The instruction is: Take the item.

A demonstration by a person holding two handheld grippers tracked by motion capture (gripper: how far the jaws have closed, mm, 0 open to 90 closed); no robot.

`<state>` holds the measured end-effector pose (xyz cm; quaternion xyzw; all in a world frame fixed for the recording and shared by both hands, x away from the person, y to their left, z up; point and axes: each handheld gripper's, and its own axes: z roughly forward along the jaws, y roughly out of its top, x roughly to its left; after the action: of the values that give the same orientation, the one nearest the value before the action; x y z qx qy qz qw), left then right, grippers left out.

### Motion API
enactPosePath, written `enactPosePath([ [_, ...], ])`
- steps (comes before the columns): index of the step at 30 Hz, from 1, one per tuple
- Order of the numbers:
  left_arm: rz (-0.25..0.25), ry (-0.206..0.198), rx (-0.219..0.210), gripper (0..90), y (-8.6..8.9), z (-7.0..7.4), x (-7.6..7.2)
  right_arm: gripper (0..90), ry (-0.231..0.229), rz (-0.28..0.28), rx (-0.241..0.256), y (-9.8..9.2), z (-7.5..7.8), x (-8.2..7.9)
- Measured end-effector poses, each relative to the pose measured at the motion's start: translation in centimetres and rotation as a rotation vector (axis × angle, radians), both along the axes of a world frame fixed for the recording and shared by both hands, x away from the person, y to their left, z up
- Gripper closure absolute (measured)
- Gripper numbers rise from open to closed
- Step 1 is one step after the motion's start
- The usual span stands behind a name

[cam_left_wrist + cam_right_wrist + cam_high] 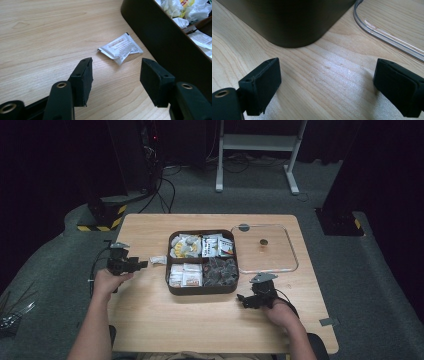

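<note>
Sachet (120,48) of white printed foil or paper lies loose on the wooden surface (150,320), just ahead of the left tool (115,78) and slightly toward its right jaw, close beside the dark outer wall of the divided tray (160,40). The left tool stands well open and holds nothing; its jaws flank bare wood short of the sachet. The right tool (327,87) is likewise wide open and empty, with the tray's rounded corner (294,25) ahead of it and the rim of the clear lid (387,35) ahead to its right. In the high view the tray's four compartments hold further packets, and the lid lies flat beside the tray. Judged by appearance, the sachet is light, thin and pliable, creased with one corner folded up; it would likely slide on the wood if nudged. The raised, crumpled edge nearest the left tool looks the best place to pinch, as the flat portions offer little to grip.
</note>
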<state>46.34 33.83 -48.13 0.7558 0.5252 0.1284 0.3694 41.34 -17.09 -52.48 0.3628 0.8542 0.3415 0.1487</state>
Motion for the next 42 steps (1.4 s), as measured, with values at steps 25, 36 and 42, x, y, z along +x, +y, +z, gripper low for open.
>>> enactPosePath([
  [25,0.122,0.015,0.082,34.7,2.6,-2.7,-0.4,7.7,-0.002,0.004,-0.001,0.1,0.0,0.2],
  [36,0.152,0.001,0.119,30.5,3.2,-3.5,-0.3,7.7,-0.003,0.004,-0.001,0.1,0.0,0.2],
  [42,0.152,-0.057,0.128,26.1,2.9,-4.1,-0.6,7.7,-0.004,0.005,-0.002,0.1,0.0,0.2],
])
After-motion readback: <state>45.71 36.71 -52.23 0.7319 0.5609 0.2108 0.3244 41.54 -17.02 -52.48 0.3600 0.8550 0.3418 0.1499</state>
